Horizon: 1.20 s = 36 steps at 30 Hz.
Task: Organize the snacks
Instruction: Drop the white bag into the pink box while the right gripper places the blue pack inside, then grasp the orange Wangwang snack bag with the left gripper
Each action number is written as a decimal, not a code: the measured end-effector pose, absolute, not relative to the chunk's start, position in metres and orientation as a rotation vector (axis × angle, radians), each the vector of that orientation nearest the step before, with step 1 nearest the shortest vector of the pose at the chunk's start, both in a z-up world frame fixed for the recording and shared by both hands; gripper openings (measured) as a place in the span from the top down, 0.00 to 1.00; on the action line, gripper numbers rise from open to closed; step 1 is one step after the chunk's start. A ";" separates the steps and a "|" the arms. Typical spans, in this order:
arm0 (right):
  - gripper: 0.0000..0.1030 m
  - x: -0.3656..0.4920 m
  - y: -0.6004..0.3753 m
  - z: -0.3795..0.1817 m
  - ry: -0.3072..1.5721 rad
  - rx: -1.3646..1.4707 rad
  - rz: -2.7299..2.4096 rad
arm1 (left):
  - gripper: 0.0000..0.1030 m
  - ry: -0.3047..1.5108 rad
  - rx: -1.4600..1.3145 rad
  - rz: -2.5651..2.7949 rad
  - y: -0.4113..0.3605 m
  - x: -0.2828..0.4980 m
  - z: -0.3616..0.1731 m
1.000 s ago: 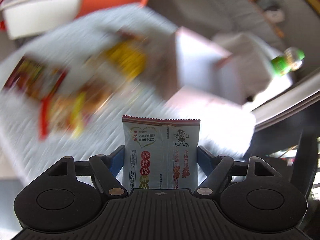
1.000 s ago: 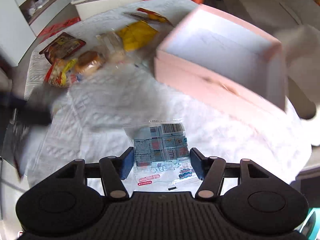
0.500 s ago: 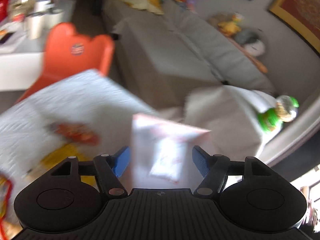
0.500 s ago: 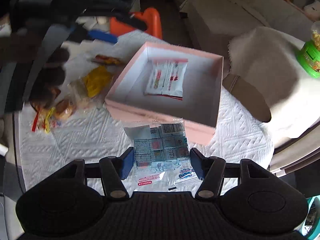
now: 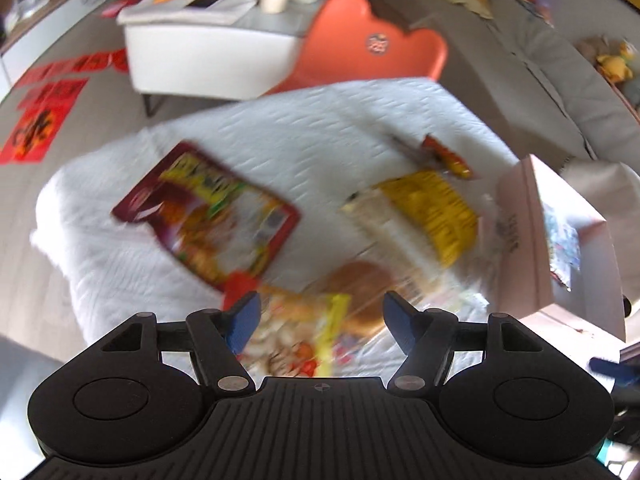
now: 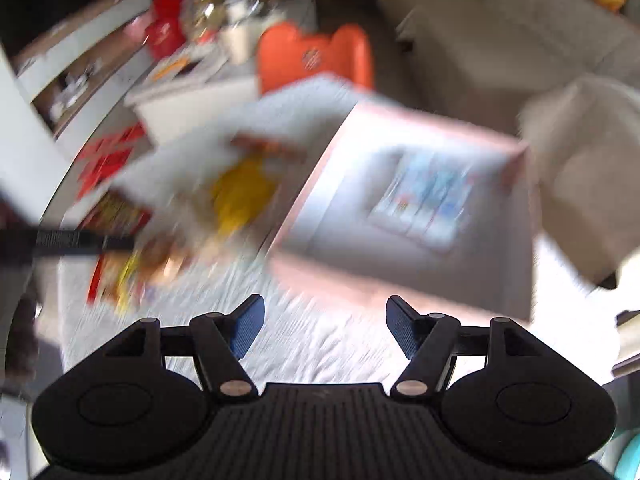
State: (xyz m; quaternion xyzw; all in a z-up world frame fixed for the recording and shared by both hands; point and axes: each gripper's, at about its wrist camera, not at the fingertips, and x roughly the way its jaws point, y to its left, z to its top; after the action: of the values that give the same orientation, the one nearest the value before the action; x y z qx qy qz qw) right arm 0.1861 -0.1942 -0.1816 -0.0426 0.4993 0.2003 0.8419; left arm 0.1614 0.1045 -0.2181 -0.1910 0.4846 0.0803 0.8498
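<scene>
Both your grippers are empty now. A second ago the left gripper [image 5: 320, 320] held a white-and-red sachet and the right gripper [image 6: 322, 326] held a clear packet of blue-printed sweets; now the fingers of each stand spread apart with nothing between them. Half a second ago the sachet already lay in the pink box [image 6: 344, 148], and the blue packet [image 6: 424, 200] now lies there too, blurred but readable on the box floor in the right wrist view. From the left wrist view you catch only its edge over the box wall. So two snacks are put away, and both hands are free for the next pick.

The rest is still out on the white-covered worktop [image 5: 120, 264], left of the box: a large red bag [image 5: 208, 212], a yellow bag [image 5: 436, 212], a small orange-red wrapper [image 5: 448, 156] beyond it, a wrapped bun [image 5: 360, 292], and a red-and-yellow packet [image 5: 300, 340] just ahead of your left fingers [image 5: 242, 316]. Both views are smeared by motion, so finer detail is not legible.

Your left gripper looks best placed for the red-and-yellow packet or the bun; they overlap, so close on one only. The task seems roughly a third done.
</scene>
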 end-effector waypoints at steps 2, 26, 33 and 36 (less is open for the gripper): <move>0.34 0.184 -0.183 -0.197 1.096 -0.126 0.439 | 0.30 1.028 -0.409 0.158 0.108 0.157 -0.222; 0.67 0.226 0.002 -0.230 0.968 -0.353 0.737 | 0.30 1.124 -0.541 0.094 0.165 0.118 -0.229; 0.66 0.174 -0.067 -0.223 1.048 -0.318 0.658 | 0.30 1.104 -0.697 0.141 0.158 0.144 -0.244; 0.66 0.162 -0.088 -0.224 1.105 -0.288 0.579 | 0.30 1.116 -0.595 0.068 0.133 0.170 -0.248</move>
State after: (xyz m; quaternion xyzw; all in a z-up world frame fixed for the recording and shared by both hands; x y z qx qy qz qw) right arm 0.1621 -0.0882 -0.2235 -0.1342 0.5156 0.2701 0.8020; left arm 0.1698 0.1334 -0.2484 -0.2779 0.5215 0.0319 0.8061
